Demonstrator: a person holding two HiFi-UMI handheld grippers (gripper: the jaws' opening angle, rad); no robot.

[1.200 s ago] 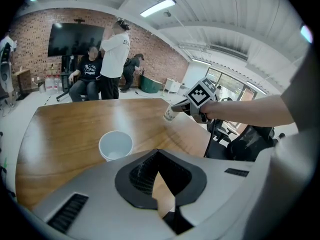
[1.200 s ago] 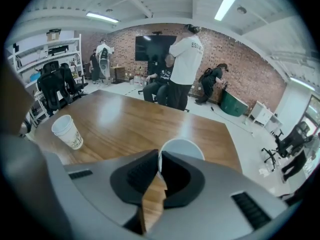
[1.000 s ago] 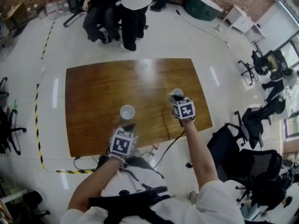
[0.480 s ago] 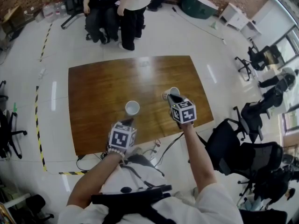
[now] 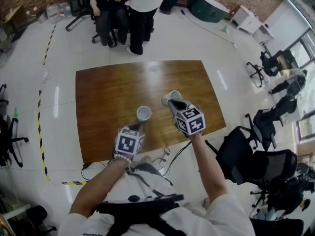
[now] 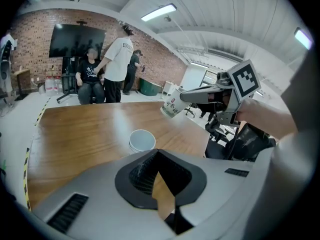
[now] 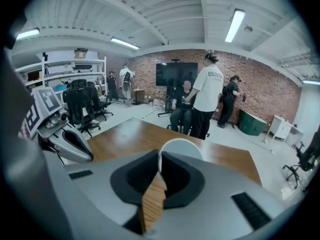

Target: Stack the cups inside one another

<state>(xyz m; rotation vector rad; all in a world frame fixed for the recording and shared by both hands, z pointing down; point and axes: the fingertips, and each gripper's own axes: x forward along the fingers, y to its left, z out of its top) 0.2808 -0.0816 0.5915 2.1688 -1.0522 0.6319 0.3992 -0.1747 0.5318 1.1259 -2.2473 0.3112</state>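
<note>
One white paper cup [image 5: 143, 113] [image 6: 141, 140] stands upright, mouth up, on the wooden table [image 5: 103, 97]. A second white cup [image 5: 171, 97] [image 6: 172, 105] with red print hangs tilted in the air right of it. My right gripper [image 5: 173, 102] [image 7: 160, 164] is shut on that second cup's rim [image 7: 181, 146]. My left gripper [image 5: 136, 129] [image 6: 157, 154] sits just short of the standing cup, on its near side, jaws together with nothing between them. In the left gripper view the right gripper [image 6: 185, 98] reaches in from the right.
People [image 5: 133, 9] stand and sit beyond the table's far edge. Office chairs [image 5: 246, 151] crowd the right side. Cables [image 5: 162, 159] hang off the near edge. Yellow-black tape [image 5: 39, 132] marks the floor on the left.
My right gripper has lifted its cup off the table and carried it left, toward the standing cup. The left gripper has edged forward a little, closer to that cup.
</note>
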